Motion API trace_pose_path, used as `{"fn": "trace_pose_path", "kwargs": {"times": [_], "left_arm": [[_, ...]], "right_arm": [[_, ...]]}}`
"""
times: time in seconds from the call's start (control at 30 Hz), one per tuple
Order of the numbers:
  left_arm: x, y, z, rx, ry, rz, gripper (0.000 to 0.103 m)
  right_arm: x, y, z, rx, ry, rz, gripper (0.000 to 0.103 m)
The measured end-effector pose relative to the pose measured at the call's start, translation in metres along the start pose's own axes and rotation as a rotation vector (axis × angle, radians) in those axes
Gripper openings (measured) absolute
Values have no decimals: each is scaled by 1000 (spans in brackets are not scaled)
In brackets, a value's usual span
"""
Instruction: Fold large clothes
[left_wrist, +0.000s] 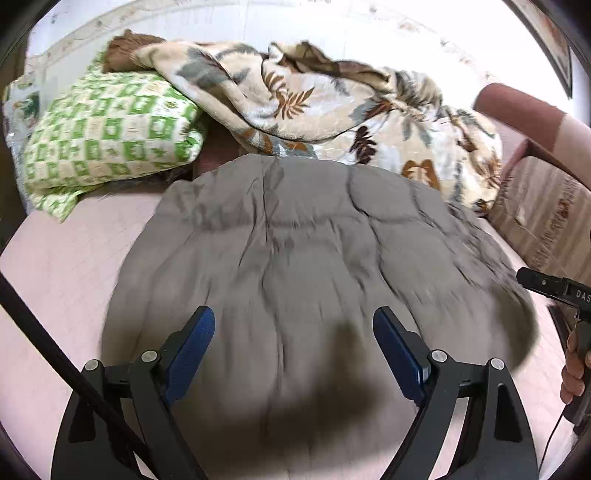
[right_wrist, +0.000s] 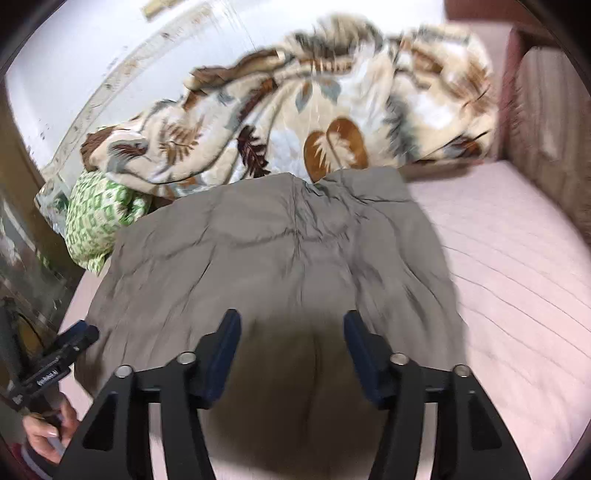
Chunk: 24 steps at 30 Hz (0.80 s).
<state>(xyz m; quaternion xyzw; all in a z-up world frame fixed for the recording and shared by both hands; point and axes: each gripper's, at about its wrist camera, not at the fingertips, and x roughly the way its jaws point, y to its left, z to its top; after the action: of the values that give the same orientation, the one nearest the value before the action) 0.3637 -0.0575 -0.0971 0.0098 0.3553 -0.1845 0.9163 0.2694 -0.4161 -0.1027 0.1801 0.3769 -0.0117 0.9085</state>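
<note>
I have both grippers angled down over the bed (right_wrist: 517, 258), side by side. My left gripper (left_wrist: 293, 332) has its jaws wide apart with nothing between them, only cloth below. My right gripper (right_wrist: 291, 336) also has its jaws apart and empty. One grey garment (left_wrist: 295, 240) lies spread and creased on the pink sheet, near the bed's middle, its far edge touching one leaf-print blanket (left_wrist: 314, 99) heaped along the back edge. One green checked pillow (left_wrist: 107, 136) sits at the back left corner, partly under the blanket. One hand (right_wrist: 48, 432) shows at each view's edge, gripping a handle.
</note>
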Motion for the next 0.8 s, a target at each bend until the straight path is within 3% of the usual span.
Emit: {"fn": "trace_pose_path", "kwargs": {"times": [0.23, 0.33, 0.57, 0.8], "left_arm": [[-78, -26, -73, 21, -5, 43, 88], [-94, -41, -93, 67, 1, 61, 88], [-105, -56, -93, 120, -47, 117, 88], [-55, -27, -59, 24, -65, 174, 88]], "right_arm": [[-57, 21, -96, 5, -72, 55, 67], [-58, 31, -120, -32, -25, 38, 67], [-61, 57, -119, -118, -99, 10, 67], [-32, 71, -84, -108, -174, -16, 67]]}}
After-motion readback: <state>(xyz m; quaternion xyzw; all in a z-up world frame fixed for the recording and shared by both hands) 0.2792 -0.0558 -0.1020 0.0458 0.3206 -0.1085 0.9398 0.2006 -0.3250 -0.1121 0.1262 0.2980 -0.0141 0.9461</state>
